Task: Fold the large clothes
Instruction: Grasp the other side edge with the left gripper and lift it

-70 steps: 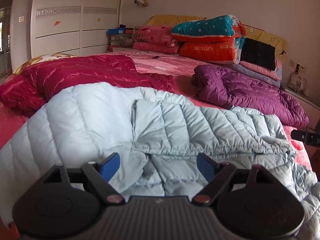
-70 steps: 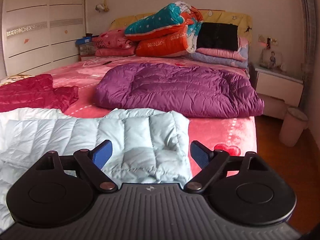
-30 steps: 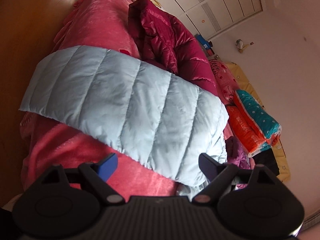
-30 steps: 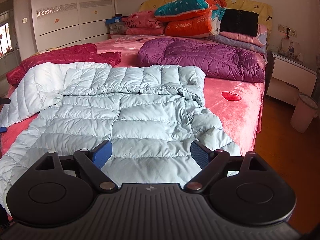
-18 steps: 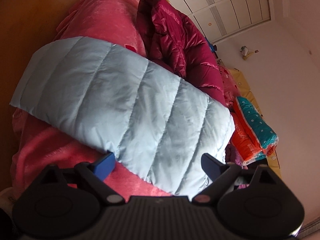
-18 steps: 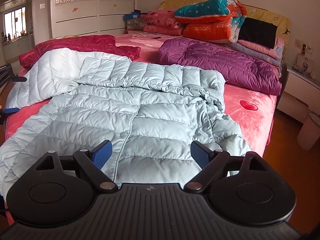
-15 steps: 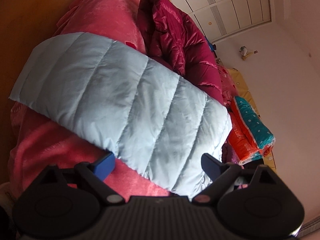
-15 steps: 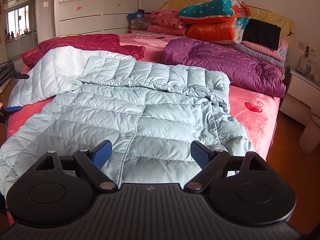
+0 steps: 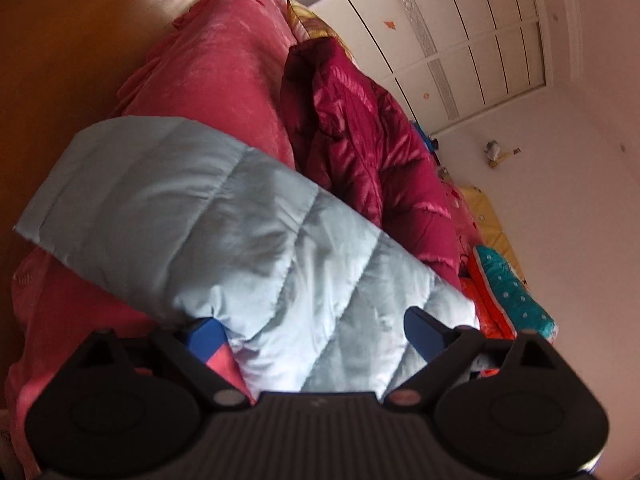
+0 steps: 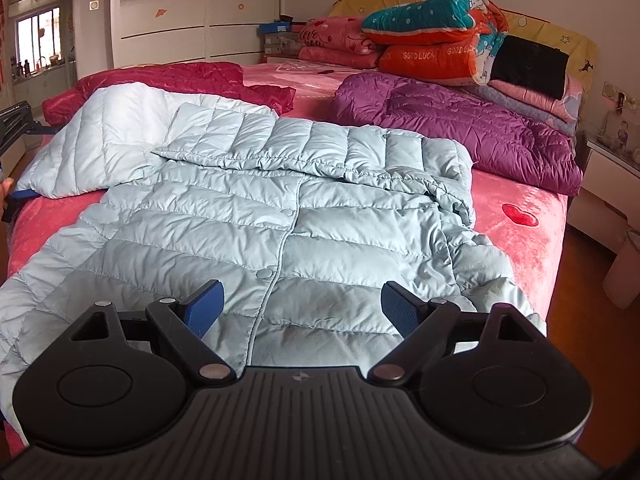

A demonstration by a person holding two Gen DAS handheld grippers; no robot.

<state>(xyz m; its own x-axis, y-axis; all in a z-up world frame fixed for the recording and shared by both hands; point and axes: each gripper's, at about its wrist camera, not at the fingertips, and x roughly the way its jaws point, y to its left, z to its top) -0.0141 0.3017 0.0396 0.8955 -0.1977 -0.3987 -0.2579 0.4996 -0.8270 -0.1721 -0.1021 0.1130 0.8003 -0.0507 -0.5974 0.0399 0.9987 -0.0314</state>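
We judged that the folding was only at its beginning. The light blue jacket [image 10: 280, 216] lay face up on the bed [image 10: 520, 200], with the front closed by snaps and the body spread flat, so no fold of the body was made yet. Its left sleeve [image 9: 192, 220] reached out to the edge of the bed, and our left claw [image 9: 316, 330] was spread wide around the border of this sleeve, one blue pad seeming to be under the fabric, but not pinching it. Our right claw [image 10: 302, 308] was also spread and held nothing, above the lower hem. The other sleeve [image 10: 468, 232] was crumpled beside the body. A dark red jacket [image 10: 168, 80] and a purple jacket [image 10: 460, 120] waited further on the bed; whether they were properly folded we could not tell.
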